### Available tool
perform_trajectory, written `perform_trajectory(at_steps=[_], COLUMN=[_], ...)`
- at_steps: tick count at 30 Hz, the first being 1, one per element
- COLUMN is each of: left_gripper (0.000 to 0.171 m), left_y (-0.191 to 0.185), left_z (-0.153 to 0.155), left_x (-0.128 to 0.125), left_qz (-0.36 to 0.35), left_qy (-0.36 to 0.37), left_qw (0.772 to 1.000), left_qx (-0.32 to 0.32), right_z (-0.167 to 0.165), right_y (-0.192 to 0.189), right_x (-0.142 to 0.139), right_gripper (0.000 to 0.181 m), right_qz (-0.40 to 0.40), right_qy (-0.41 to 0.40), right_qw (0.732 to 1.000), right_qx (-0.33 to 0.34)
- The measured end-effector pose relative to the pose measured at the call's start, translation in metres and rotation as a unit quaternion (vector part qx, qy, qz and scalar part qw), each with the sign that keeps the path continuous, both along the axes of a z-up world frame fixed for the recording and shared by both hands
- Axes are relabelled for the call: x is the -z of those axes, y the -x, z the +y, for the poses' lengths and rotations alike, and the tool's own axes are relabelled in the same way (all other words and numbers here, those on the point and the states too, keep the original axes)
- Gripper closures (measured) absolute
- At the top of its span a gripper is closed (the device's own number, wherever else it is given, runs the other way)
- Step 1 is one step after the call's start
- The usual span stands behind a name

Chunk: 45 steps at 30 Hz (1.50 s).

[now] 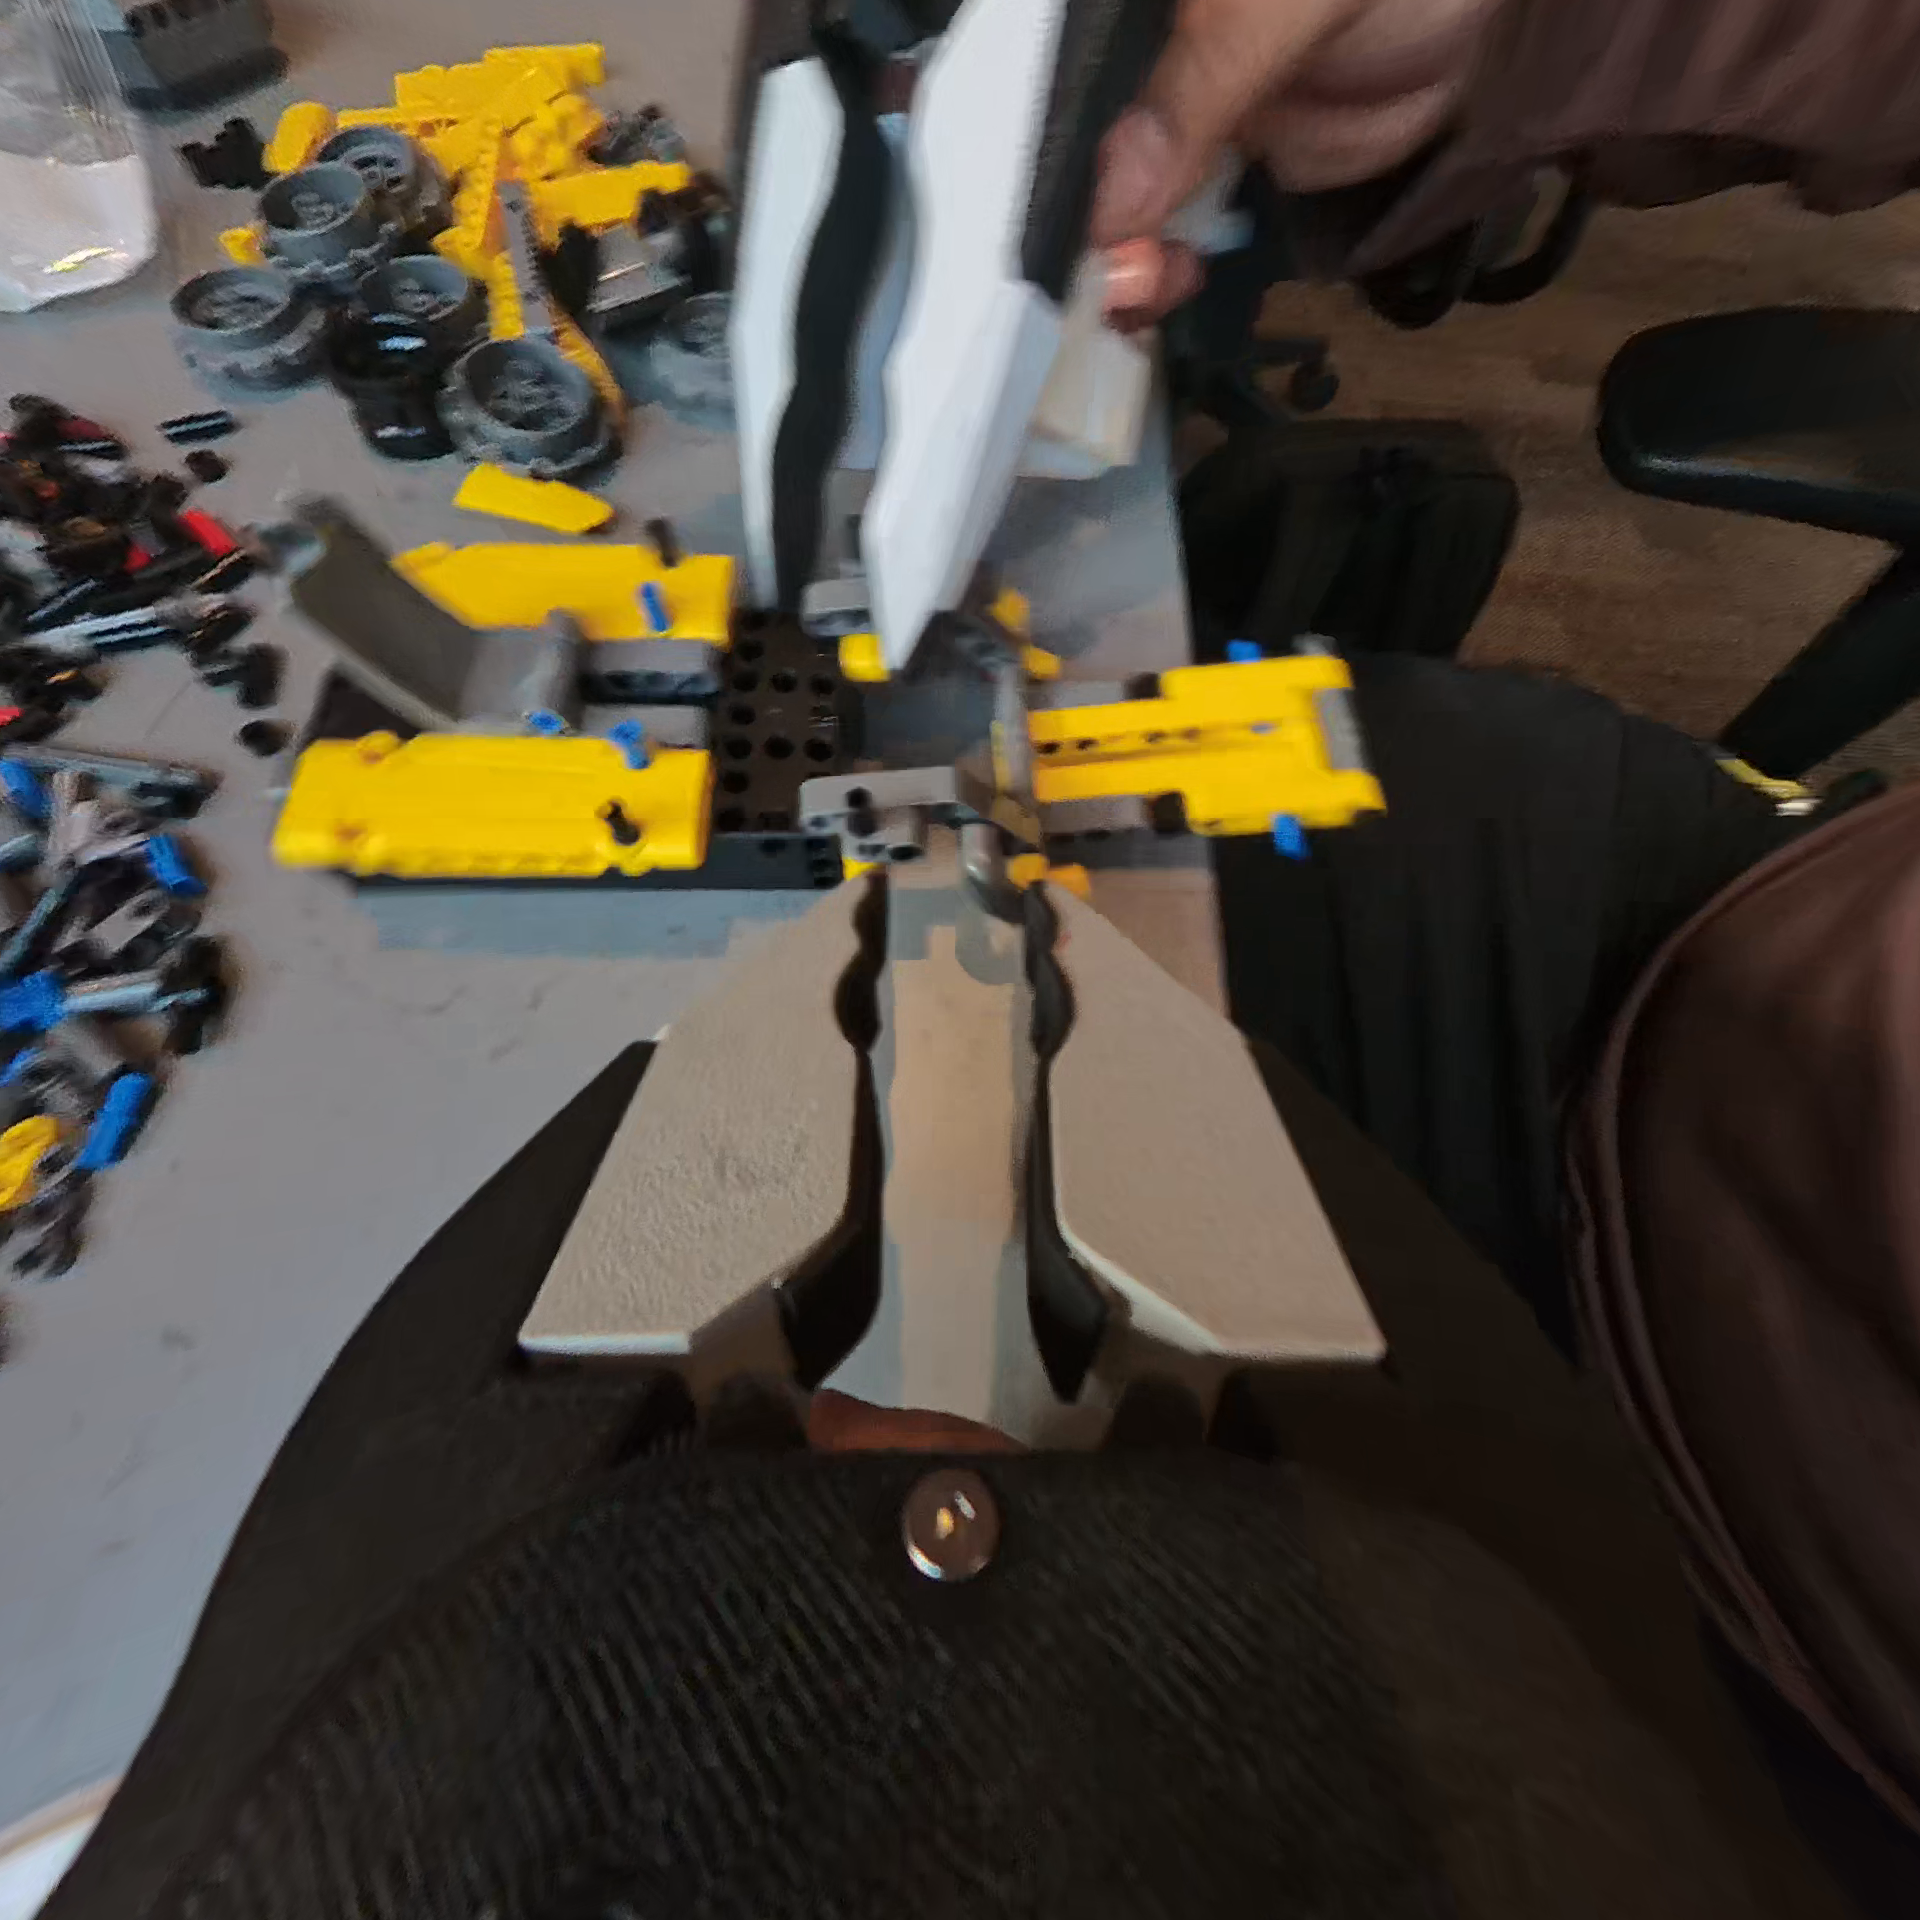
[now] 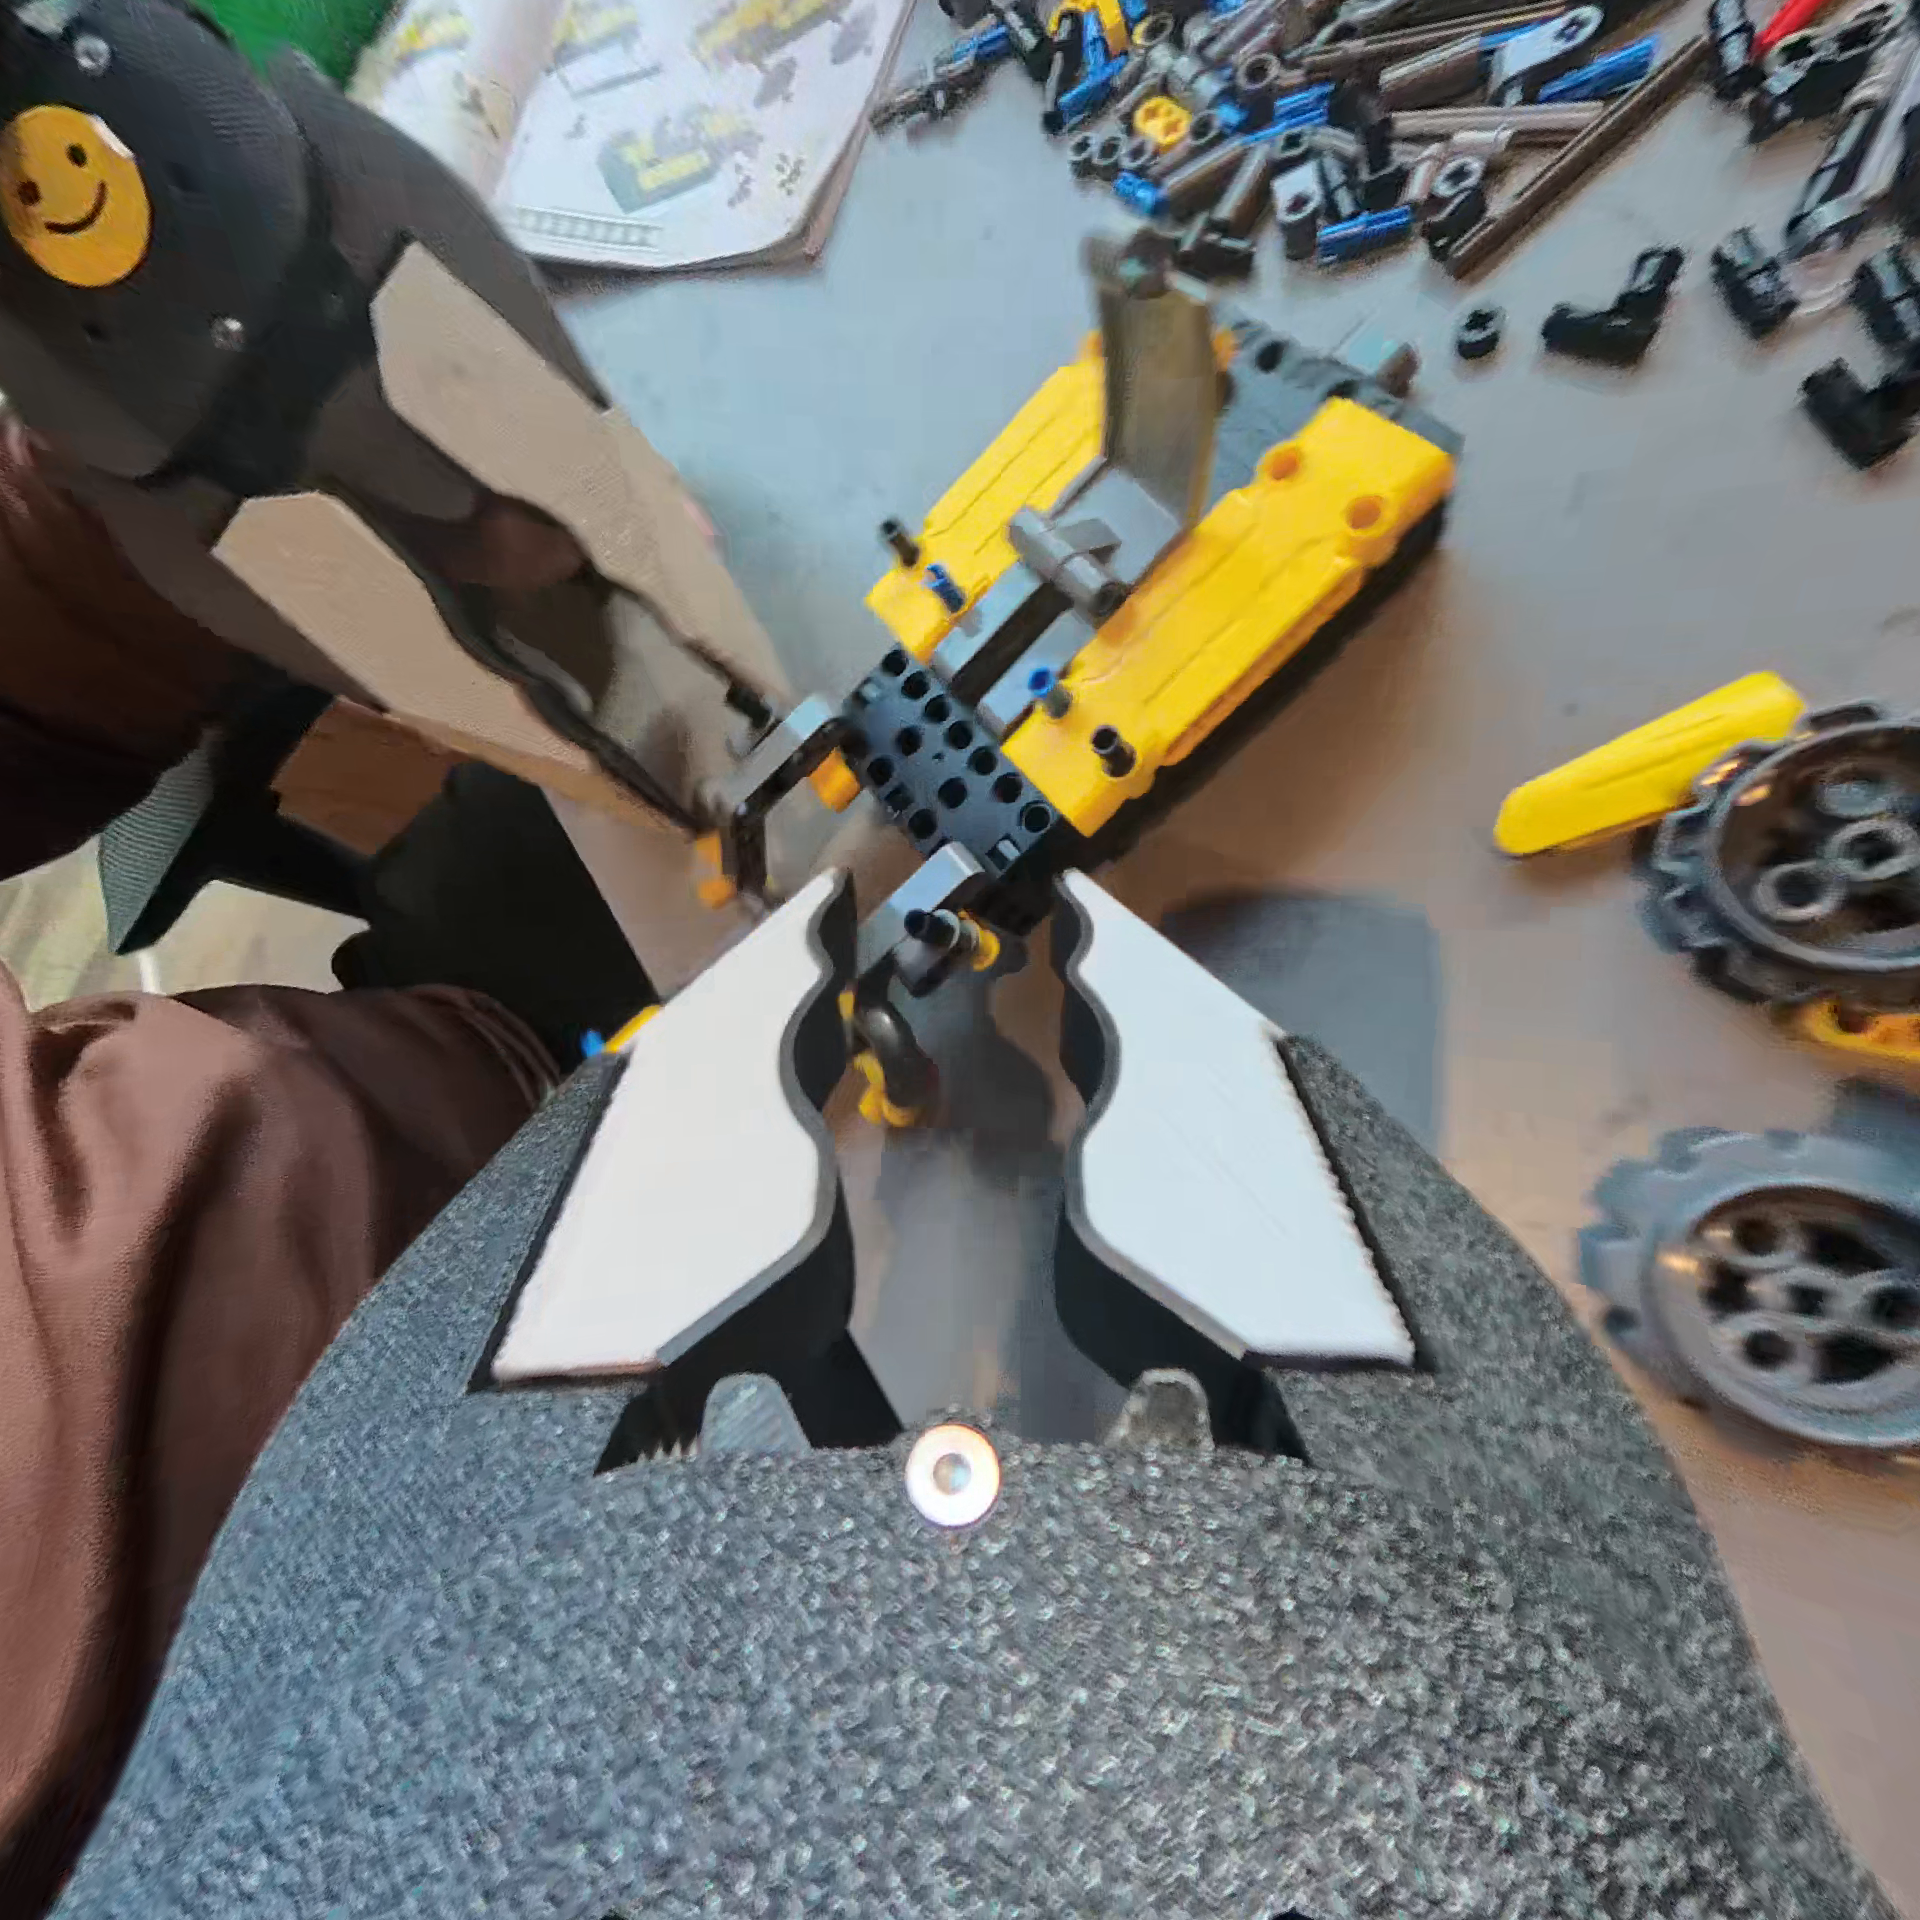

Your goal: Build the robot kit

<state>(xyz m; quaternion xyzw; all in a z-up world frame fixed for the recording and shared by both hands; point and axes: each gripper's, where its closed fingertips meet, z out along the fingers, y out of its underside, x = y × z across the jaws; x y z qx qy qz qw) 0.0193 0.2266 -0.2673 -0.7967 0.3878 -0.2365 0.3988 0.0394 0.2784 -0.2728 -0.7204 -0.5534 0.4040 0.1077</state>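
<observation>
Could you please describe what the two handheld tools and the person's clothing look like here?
Both tools have pale, flat, tapering fingers with wavy black inner pads, on textured black bodies with a silver screw. The left tool carries a yellow smiley sticker; the right tool looks lighter. The sleeves are brown.

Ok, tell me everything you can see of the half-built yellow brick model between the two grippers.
The yellow brick model lies flat on the grey table, near its edge. It looks like plastic: two long yellow panels flank a grey channel with a raised grey ramp piece, joined to a black holed block with blue pins. The right gripper is open around its grey connector end; the left gripper is open at its side.
</observation>
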Motion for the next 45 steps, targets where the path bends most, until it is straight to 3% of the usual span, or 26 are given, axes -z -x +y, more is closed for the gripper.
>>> perform_trajectory(at_steps=[2,6,9,11,13,17,22,25,29,33,36,40,43,45], left_gripper=[0.157,0.149,0.151,0.144,0.133,0.129,0.128,0.13,0.126,0.126,0.126,0.119,0.118,0.117], left_y=[-0.013,0.004,0.026,0.028,0.025,0.02,0.014,0.009,0.016,0.021,0.004,-0.025,-0.041,-0.047], left_z=[-0.007,0.004,0.015,0.015,0.017,0.026,0.039,0.042,0.038,0.009,-0.014,-0.02,-0.013,-0.009], left_x=[-0.008,-0.005,-0.011,-0.011,-0.007,-0.003,-0.004,-0.003,-0.005,-0.007,-0.007,-0.008,-0.009,-0.007], left_qz=[-0.034,0.008,0.082,0.137,0.201,0.316,0.363,0.383,0.355,0.294,0.264,0.249,0.233,0.233], left_qy=[0.001,-0.036,-0.144,-0.209,-0.271,-0.397,-0.478,-0.497,-0.467,-0.421,-0.398,-0.377,-0.36,-0.349], left_qw=[0.999,0.999,0.984,0.967,0.941,0.861,0.799,0.777,0.81,0.858,0.879,0.892,0.903,0.908], left_qx=[0.021,-0.027,-0.064,-0.05,-0.026,0.025,0.048,0.059,0.015,-0.012,-0.004,-0.006,-0.013,-0.014], right_z=[0.007,0.023,0.029,0.031,0.031,0.038,0.031,0.034,0.013,-0.024,-0.041,-0.037,-0.045,-0.048], right_y=[-0.001,0.002,0.008,0.01,0.011,0.007,-0.007,-0.022,-0.043,-0.075,-0.091,-0.085,-0.073,-0.073], right_x=[0.001,0.007,0.005,0.004,0.003,-0.002,-0.019,-0.018,-0.02,-0.009,-0.002,0.007,0.002,0.003], right_gripper=[0.153,0.143,0.147,0.15,0.152,0.149,0.149,0.149,0.146,0.135,0.134,0.131,0.143,0.168], right_qz=[-0.021,-0.062,-0.053,-0.051,-0.054,-0.062,-0.041,-0.047,-0.006,0.015,0.046,0.025,0.037,0.031], right_qy=[0.009,0.029,-0.012,-0.039,-0.051,-0.106,-0.186,-0.201,-0.174,-0.176,-0.257,-0.389,-0.411,-0.409], right_qw=[0.999,0.997,0.997,0.996,0.994,0.991,0.981,0.978,0.985,0.982,0.957,0.907,0.888,0.879], right_qx=[-0.028,-0.038,-0.056,-0.067,-0.077,-0.053,-0.024,0.011,-0.009,-0.072,-0.123,-0.16,-0.203,-0.242])
